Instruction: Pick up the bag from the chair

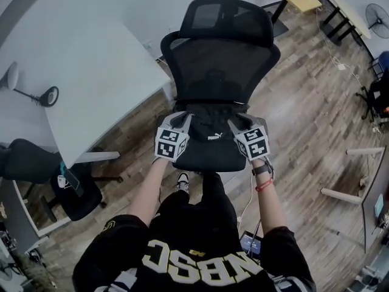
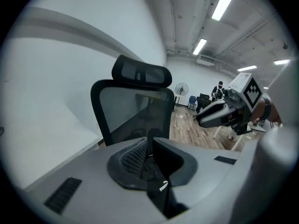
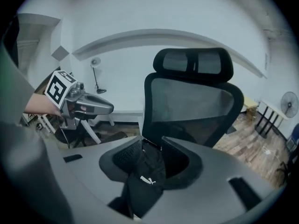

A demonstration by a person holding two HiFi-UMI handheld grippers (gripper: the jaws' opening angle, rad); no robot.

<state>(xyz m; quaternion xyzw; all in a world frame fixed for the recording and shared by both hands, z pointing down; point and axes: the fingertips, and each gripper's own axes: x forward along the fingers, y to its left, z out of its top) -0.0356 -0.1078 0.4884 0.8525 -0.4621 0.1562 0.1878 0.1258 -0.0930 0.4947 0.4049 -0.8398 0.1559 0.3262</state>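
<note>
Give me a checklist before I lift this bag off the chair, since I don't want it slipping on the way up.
1. Left tool shut on fabric of the bag: ok.
2. Right tool shut on bag fabric: ok.
3. Tools level, one at each side of the bag: ok.
4. Nothing above the bag in the lift path: ok.
5. Bag clear of the seat of the chair: cannot tell.
6. No strap caught on the chair: cannot tell.

Bag (image 1: 209, 142) on chair (image 1: 225, 66) seat, left gripper (image 1: 181, 121) and right gripper (image 1: 240, 124) flanking it (desk (image 1: 79, 72) further left)
</note>
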